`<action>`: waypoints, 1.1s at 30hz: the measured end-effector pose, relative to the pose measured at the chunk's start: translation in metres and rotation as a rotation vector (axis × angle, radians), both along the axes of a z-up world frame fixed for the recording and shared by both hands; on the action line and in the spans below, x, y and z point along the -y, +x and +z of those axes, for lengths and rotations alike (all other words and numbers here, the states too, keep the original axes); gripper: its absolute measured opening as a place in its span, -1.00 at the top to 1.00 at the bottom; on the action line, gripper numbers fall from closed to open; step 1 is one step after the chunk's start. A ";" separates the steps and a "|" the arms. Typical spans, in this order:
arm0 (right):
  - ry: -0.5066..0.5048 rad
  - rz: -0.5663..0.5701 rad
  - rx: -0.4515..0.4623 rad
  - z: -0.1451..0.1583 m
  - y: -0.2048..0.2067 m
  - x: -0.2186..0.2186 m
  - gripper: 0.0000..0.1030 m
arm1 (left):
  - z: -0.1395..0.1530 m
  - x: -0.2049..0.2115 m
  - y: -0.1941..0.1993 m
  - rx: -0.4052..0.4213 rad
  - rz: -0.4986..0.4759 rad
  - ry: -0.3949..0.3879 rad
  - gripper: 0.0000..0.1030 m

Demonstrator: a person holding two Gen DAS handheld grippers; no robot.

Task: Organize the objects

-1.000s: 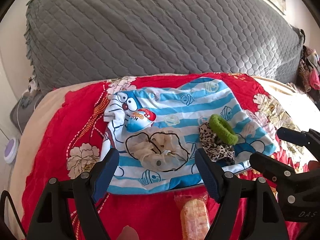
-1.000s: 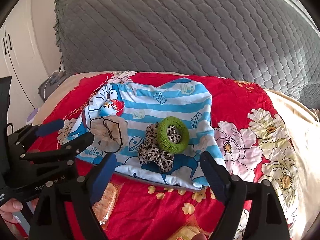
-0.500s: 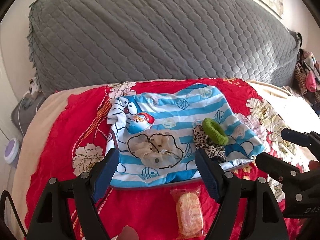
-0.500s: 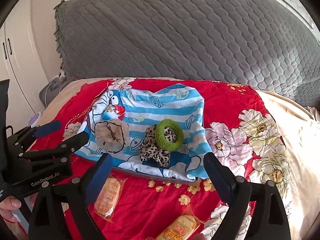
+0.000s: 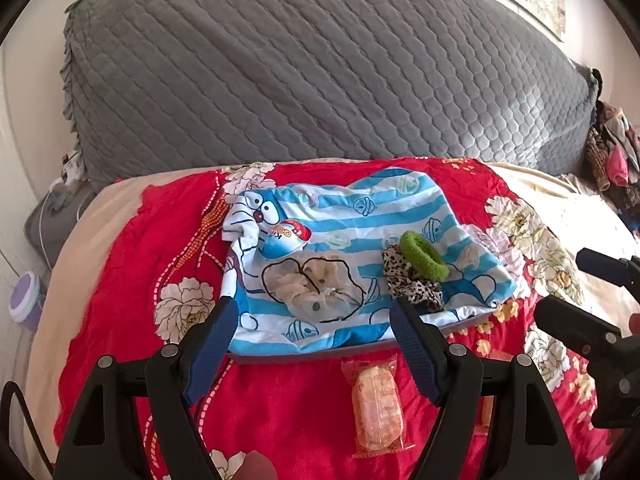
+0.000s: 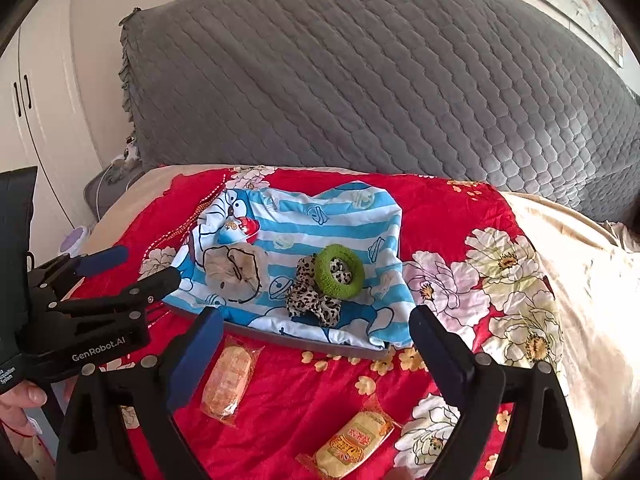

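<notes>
A grey quilted headboard (image 6: 380,80) backs the bed, with white cupboard doors (image 6: 36,92) beside it.

Left gripper (image 5: 312,344) and right gripper (image 6: 316,348) (both empty) hold jaws apart.

On the blue-striped cartoon cloth (image 6: 320,220): a green ring scrunchie (image 6: 339,271) leaning on a leopard-print one (image 6: 310,302), a cream scrunchie (image 6: 234,270) to their left, a small red-and-white egg-shaped packet (image 6: 245,227) behind it. In front, flat on the red floral bedspread (image 6: 440,208), two wrapped snack bars (image 6: 229,380) (image 6: 354,444), well apart.
</notes>
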State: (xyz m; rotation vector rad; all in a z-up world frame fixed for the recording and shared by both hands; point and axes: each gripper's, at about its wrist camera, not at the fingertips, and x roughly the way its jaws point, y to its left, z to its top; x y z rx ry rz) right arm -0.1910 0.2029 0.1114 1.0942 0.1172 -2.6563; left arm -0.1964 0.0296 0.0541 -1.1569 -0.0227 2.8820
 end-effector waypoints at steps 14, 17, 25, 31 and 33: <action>0.021 -0.005 -0.024 0.010 0.022 -0.006 -0.91 | 0.011 -0.006 0.019 -0.013 -0.009 -0.001 -0.54; 0.022 -0.005 -0.027 0.012 0.027 -0.007 -0.91 | 0.011 -0.007 0.024 -0.012 -0.012 -0.002 -0.54; 0.008 -0.006 -0.030 0.018 0.037 -0.014 -0.94 | 0.017 -0.006 0.036 -0.019 -0.005 0.006 -0.54; 0.013 -0.002 -0.041 0.022 0.045 -0.013 -0.96 | 0.021 -0.006 0.044 -0.030 -0.008 0.014 -0.54; 0.020 0.002 -0.041 0.022 0.048 -0.012 -0.96 | 0.022 -0.005 0.046 -0.030 -0.010 0.021 -0.54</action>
